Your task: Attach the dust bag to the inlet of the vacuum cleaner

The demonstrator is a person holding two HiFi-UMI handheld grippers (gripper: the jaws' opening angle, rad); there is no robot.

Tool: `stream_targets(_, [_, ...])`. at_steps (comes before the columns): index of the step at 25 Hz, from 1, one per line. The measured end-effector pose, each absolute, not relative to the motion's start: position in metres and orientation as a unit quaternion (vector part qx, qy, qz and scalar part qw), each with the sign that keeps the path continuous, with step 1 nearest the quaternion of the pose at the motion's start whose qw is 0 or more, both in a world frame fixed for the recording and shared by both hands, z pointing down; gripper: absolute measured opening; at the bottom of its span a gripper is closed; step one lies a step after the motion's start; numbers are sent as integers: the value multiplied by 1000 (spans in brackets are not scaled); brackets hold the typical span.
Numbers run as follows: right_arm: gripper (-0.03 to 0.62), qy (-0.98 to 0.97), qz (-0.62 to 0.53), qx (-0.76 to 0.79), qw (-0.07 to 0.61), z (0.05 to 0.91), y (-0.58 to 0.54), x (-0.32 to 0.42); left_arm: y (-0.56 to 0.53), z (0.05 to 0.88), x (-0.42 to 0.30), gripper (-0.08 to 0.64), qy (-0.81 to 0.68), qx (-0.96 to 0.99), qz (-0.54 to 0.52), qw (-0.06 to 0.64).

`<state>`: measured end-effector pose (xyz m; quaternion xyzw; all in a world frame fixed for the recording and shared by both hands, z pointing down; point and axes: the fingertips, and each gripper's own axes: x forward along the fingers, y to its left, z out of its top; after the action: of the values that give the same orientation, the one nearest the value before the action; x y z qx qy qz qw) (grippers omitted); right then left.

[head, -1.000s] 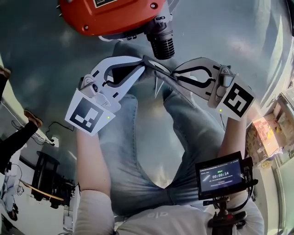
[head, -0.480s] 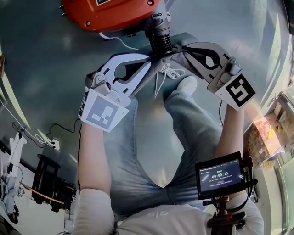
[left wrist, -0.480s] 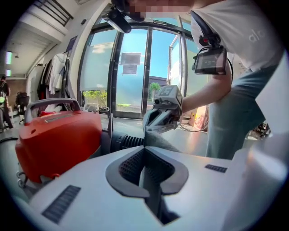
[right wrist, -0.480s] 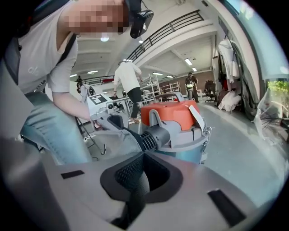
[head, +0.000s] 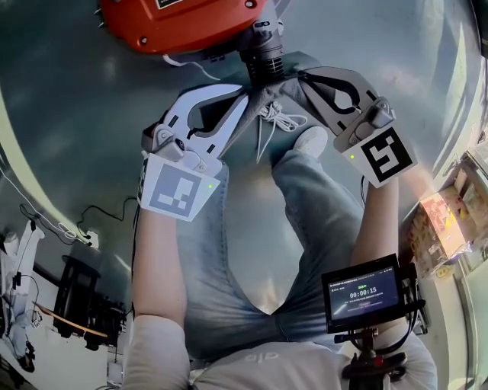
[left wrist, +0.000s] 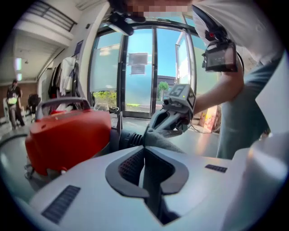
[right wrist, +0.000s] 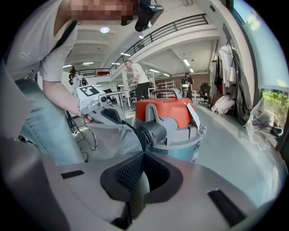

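The right tongs [head: 300,78] now clench the dust bag [head: 271,93] too, like the left tongs [head: 244,97]. Its mouth has reached the inlet [head: 263,61] of the vacuum cleaner [head: 183,23], so pushing it on seems next.

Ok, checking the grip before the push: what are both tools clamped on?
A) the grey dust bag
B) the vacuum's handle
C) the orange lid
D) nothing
A: the left tool and right tool each pinch dust bag fabric between shut jaws, beside the black inlet.
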<state>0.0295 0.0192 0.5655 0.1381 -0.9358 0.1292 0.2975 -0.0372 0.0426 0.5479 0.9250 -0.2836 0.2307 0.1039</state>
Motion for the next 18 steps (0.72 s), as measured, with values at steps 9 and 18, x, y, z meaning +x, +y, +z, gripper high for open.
stream_targets(9, [8, -937, 144, 159, 274, 559, 3, 30, 24, 545, -41, 8, -315, 914, 184, 178])
stream_targets(18, [8, -936, 156, 198, 246, 550, -16, 28, 7, 546, -47, 9, -337, 893, 149, 259])
